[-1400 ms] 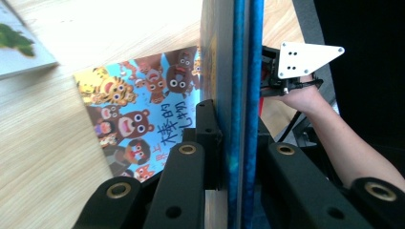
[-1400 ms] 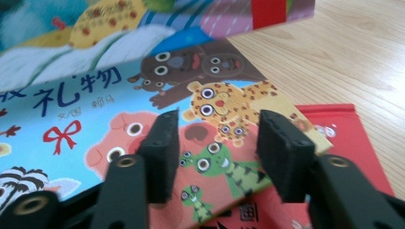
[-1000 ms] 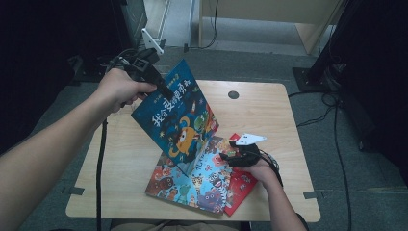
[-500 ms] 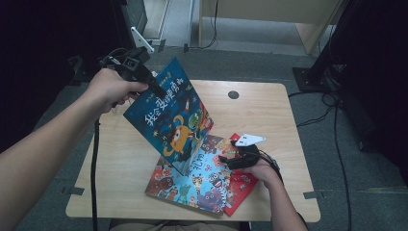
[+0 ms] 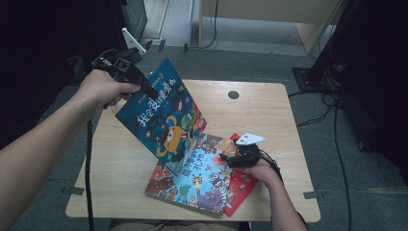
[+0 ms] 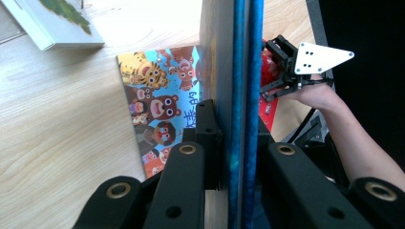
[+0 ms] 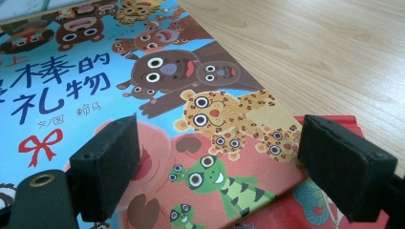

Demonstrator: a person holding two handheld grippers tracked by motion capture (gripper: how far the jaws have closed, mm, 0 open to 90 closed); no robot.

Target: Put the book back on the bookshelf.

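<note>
My left gripper is shut on the upper edge of a dark blue picture book and holds it raised and tilted over the table's left half. The left gripper view looks along the book's spine, clamped between the pads of the left gripper. Below lies a light blue animal book on top of a red book. My right gripper rests low over the animal book's right edge. Its jaws have just been opening and stand open, gripping nothing.
The wooden table has a round cable hole near its far edge. A pale book with a green leaf print lies farther off on the table. Cables run over the floor to the right.
My left gripper has carried the dark blue book a little to the left. The right hand has kept still.
</note>
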